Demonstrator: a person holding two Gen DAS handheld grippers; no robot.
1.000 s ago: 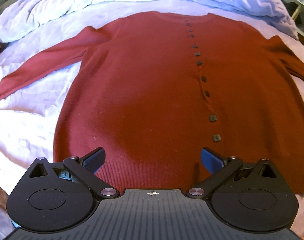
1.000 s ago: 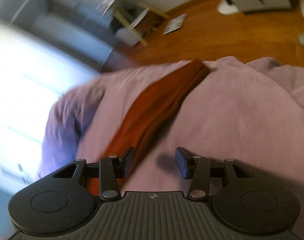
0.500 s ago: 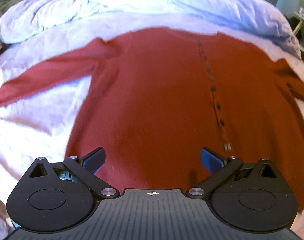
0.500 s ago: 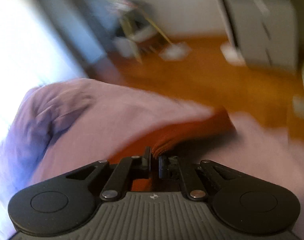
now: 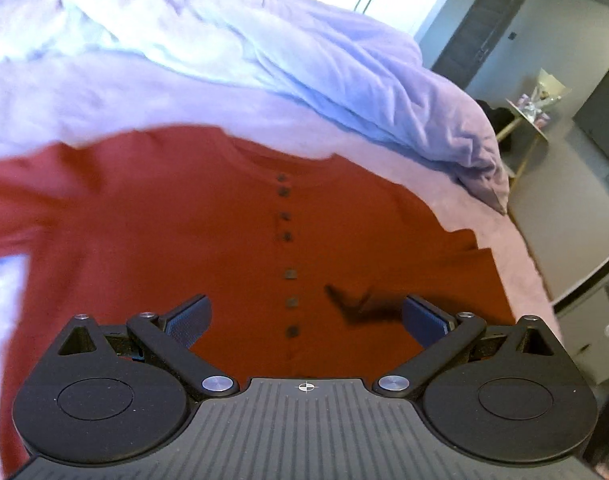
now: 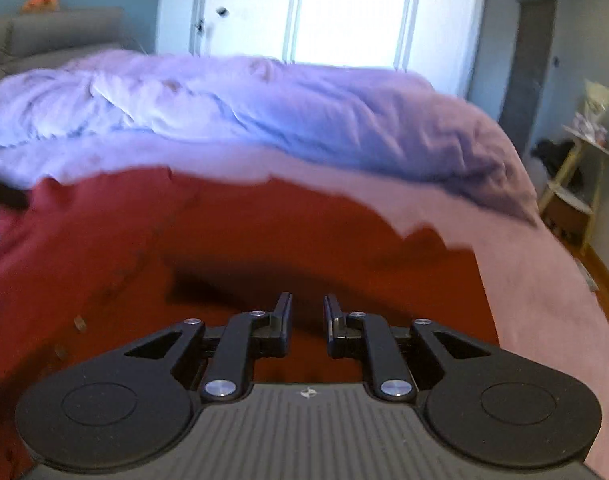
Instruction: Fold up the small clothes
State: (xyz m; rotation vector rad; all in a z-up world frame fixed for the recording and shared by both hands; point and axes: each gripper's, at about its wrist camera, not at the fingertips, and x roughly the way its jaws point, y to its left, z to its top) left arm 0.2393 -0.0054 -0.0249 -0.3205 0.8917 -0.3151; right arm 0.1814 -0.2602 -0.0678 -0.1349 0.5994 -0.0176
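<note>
- Left wrist view: the left gripper (image 5: 304, 316) hovers low over the front of a red buttoned cardigan (image 5: 184, 240), its blue-padded fingers (image 5: 186, 316) spread wide, one on each side of the button row (image 5: 288, 236), with nothing between them.
- The cardigan lies flat, front up, on a lilac bed sheet (image 5: 84, 92); its neckline points toward a rumpled lilac duvet (image 5: 304, 52) heaped at the far side of the bed.
- A dark blurred shape sits on the cloth just beside the right-hand finger; what it is cannot be told.
- Right wrist view: the right gripper (image 6: 307, 316) is held level above the cardigan (image 6: 264, 232), aimed at the duvet (image 6: 304, 112). Its jaws stand at a narrow gap, and no cloth shows between them.
- A fold of red cloth lies just ahead of the fingertips, in shadow.
- A small side table (image 6: 576, 184) stands beyond the bed's right edge.
</note>
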